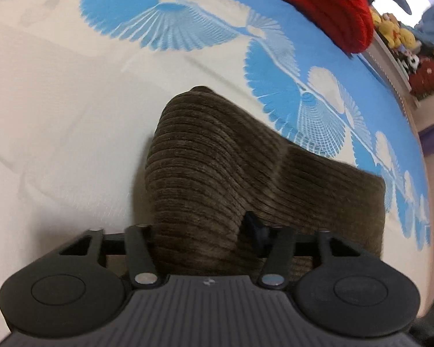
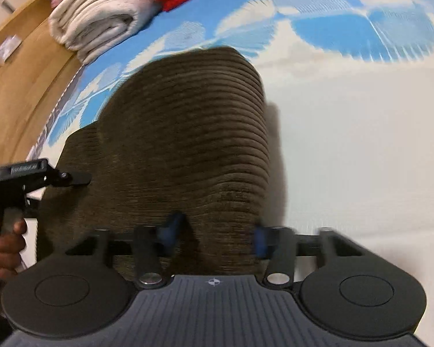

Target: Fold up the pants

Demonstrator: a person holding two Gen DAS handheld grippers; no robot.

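Pants (image 1: pixel 217 167): brown corduroy, folded, lying on blue-and-white bed sheet (image 1: pixel 58 115). Right tongs (image 2: pixel 214 237): blue pads flanking a raised fold, contact unclear through blur. Left tongs (image 1: pixel 205 231): fabric bunched between, grip indeterminate.

both wrist cams sit right behind their fingers, tilted down, super close over the brown ribbed corduroy pants (image 1: pixel 217 173) on the blue-and-white fan-patterned mattress (image 2: pixel 361 144), which both views share.

Brown corduroy pants (image 1: pixel 217 179) bunched between the left tool (image 1: pixel 202 231) fingers, on blue-and-white bedding (image 1: pixel 58 115).
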